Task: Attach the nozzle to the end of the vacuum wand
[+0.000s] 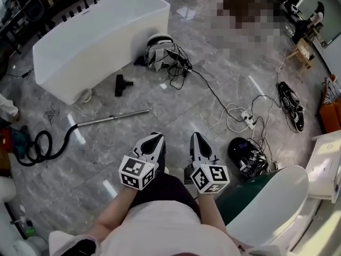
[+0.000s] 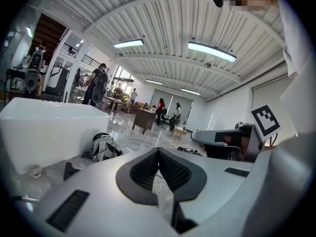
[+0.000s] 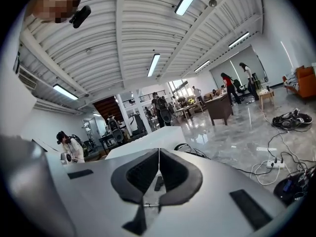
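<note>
"Starting at the jaws, what do you read?"

"Both pairs are pressed together with nothing between them. The left gripper shows only floor past its pads. The right gripper shows a small dark shape through the gap under its pads. I take that for something lying far off on the floor, not something held."

"Where are the parts?"

"Both are down on the polished floor. The black nozzle lies just beside the big white tub. The metal wand lies nearer the person, well apart from the nozzle, and its black hose is coiled at the left."

"What could go wrong?"

"First, reaching down with the jaws closed would only knock the parts away, so they must open before contact. Second, the wand is a smooth round tube on slick stone, and a pinch off its centre could send it rolling or let it slide through the pads. Third, the hose will likely drag on the wand once lifted and swing the free end just as the nozzle is offered up."

"And the fit itself?"

"If the nozzle's socket meets the tube at a tilt it may jam or pop out of the grip. The loose cables near the vacuum body could also catch a foot."
</note>
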Available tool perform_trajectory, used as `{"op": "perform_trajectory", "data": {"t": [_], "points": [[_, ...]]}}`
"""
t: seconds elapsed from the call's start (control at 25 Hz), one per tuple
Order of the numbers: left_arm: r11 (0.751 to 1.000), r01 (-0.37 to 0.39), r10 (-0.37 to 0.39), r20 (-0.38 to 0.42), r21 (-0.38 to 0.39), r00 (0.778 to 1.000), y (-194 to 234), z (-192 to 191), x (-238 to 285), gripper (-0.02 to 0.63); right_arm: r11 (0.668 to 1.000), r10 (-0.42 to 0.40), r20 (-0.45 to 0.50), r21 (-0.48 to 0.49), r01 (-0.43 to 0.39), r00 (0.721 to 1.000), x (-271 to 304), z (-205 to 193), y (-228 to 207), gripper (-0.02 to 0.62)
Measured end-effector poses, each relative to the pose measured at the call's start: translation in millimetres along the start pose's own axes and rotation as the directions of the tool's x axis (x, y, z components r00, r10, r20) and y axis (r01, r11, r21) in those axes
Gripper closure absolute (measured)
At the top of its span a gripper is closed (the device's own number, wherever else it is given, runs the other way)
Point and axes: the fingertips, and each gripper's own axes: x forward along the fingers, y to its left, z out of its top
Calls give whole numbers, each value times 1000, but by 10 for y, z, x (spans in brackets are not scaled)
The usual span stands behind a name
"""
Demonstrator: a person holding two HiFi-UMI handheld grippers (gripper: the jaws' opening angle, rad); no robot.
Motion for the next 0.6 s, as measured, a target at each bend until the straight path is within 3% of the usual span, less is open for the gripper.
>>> {"op": "perform_trajectory", "data": {"t": [0.6], "points": [[1000, 18, -18, 16, 13, 1000, 343, 466, 860, 600, 998, 52, -36, -36, -53, 998, 712, 336, -307, 580]]}}
